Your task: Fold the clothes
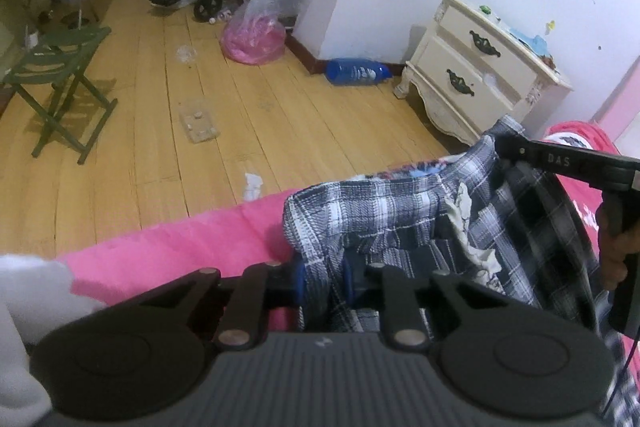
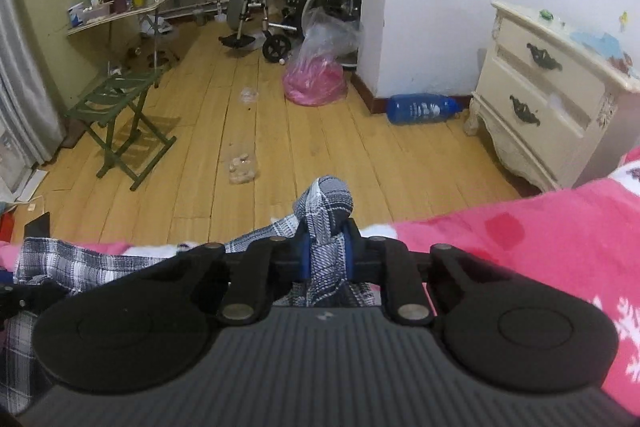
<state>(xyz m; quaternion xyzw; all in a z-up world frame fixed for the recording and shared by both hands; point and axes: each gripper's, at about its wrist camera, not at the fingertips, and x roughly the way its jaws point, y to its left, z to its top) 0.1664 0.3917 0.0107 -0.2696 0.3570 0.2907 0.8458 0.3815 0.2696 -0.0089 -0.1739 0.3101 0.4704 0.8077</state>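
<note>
Both my left tongs (image 1: 323, 281) and right tongs (image 2: 326, 255) are clamped on the plaid shirt (image 1: 384, 211) over the pink bed (image 1: 172, 251) — thin bunched pinches — so a hard tug could slip a corner free.

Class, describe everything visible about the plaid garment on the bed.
The plaid garment is woven cloth checked in grey, navy and white, crumpled, with a pale label inside. It lies partly raised on the pink blanket at the bed's edge. The left gripper pinches one bunched edge and the right gripper another, a fold poking above its pads.
</note>
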